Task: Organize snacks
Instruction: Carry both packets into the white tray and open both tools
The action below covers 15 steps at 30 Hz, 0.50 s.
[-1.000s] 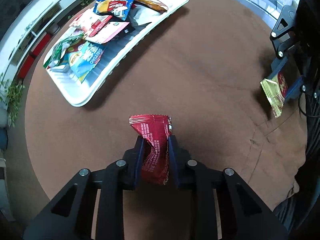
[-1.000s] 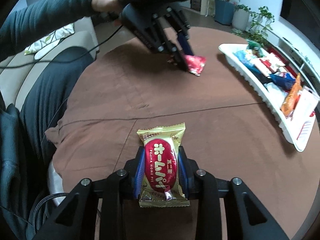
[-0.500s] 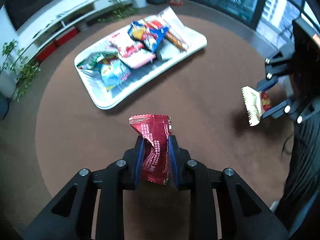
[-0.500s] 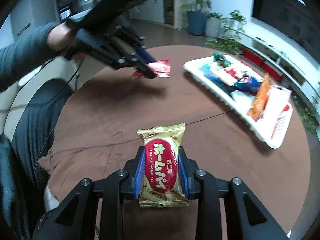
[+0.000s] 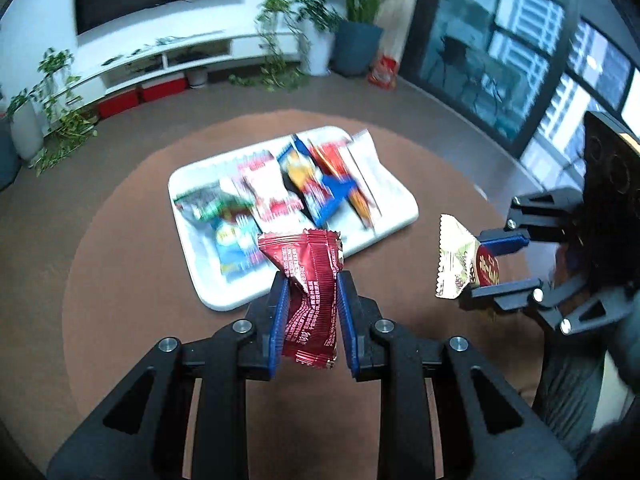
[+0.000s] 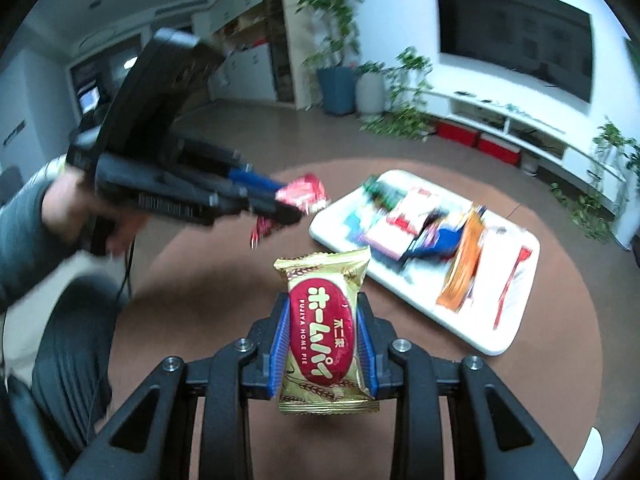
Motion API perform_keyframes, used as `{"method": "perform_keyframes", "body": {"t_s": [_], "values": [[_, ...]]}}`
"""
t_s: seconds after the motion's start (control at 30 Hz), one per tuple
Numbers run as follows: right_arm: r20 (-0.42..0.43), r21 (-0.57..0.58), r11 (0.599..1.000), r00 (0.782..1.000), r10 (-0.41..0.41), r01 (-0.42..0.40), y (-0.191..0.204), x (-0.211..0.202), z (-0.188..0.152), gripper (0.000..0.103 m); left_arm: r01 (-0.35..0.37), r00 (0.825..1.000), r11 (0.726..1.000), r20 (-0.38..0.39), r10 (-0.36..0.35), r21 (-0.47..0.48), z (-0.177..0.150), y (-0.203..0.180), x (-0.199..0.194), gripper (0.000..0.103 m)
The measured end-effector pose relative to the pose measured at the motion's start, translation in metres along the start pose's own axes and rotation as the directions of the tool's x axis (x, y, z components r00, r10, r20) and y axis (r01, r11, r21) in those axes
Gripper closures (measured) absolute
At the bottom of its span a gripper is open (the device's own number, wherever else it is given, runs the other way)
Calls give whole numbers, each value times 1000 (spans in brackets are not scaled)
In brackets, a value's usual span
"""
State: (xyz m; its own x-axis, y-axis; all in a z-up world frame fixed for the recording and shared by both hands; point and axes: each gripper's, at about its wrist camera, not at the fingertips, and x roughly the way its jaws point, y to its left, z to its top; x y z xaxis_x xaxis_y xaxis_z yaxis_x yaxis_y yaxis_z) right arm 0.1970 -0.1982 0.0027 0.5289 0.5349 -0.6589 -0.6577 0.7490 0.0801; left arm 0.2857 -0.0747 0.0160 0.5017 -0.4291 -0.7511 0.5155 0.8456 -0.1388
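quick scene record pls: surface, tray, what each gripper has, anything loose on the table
surface: round table with brown cloth
tray: white tray on the table, full of mixed snack packets, blurred
left gripper: shut on red wrapper snack, off the table
right gripper: shut on gold Home Pie packet, off the table
loose snacks on cloth: none visible

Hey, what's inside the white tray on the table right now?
The white tray holds a loose row of snack packets, among them a green packet, a blue packet and an orange packet. They overlap and are blurred, so whatever lies underneath cannot be seen.
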Motion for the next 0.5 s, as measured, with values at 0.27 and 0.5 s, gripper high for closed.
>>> {"method": "perform_keyframes", "body": {"t_s": [0.27, 0.5], "values": [[12, 221, 969, 993, -119, 113, -66, 39, 65, 70, -49, 996, 993, 64, 57, -109, 59, 32, 21, 81], [-71, 321, 927, 981, -182, 195, -106, 88, 84, 70, -75, 997, 985, 20, 79, -153, 76, 51, 67, 81]]}}
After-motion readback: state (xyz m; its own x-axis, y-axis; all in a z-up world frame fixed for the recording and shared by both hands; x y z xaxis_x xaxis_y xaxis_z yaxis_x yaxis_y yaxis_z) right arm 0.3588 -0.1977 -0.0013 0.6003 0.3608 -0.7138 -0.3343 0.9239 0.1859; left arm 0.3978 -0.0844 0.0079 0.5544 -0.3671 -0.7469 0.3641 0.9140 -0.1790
